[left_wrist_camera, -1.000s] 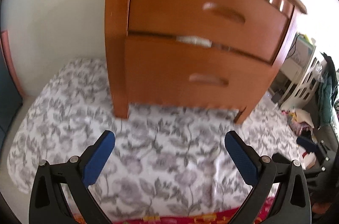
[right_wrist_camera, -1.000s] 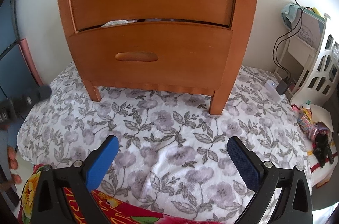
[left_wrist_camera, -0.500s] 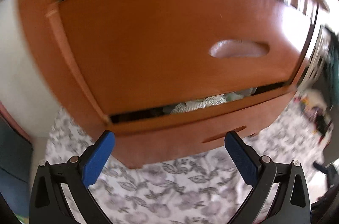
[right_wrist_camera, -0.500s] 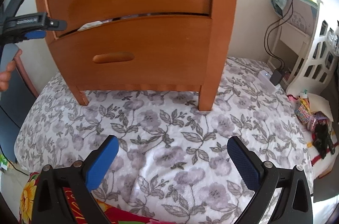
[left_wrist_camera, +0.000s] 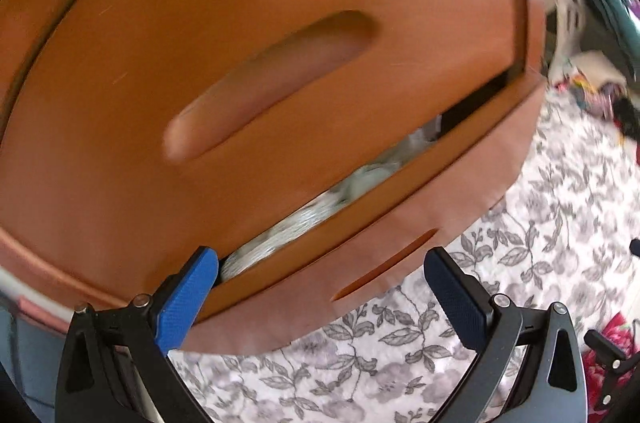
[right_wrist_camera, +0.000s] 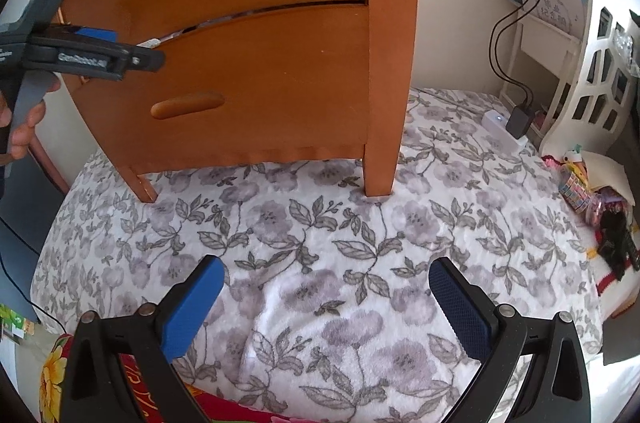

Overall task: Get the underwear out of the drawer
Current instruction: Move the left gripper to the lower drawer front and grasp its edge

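The left hand-held gripper is held with its jaws spread wide and nothing between them, pressed up close to the front of the wooden nightstand, presumably so that the lower drawer can be worked open. Its left blue pad is placed right at the slit above that drawer's top edge, where a strip of pale, lacy fabric, judged to be the underwear, is seen pinched in the gap just ahead of the pad. The recessed handle of the upper drawer is seen above and ahead of the jaws. The right hand-held gripper is likewise held wide open and empty, kept well back and low over the flowered bedspread, apparently left free for the grab once the drawer is out. From this farther view the whole nightstand is shown standing on the bed, with both drawers nearly shut and a hand on the left tool's grip; the fabric is shown there only as a small pale scrap at the gap. Its texture is shown only by the blurred close view.
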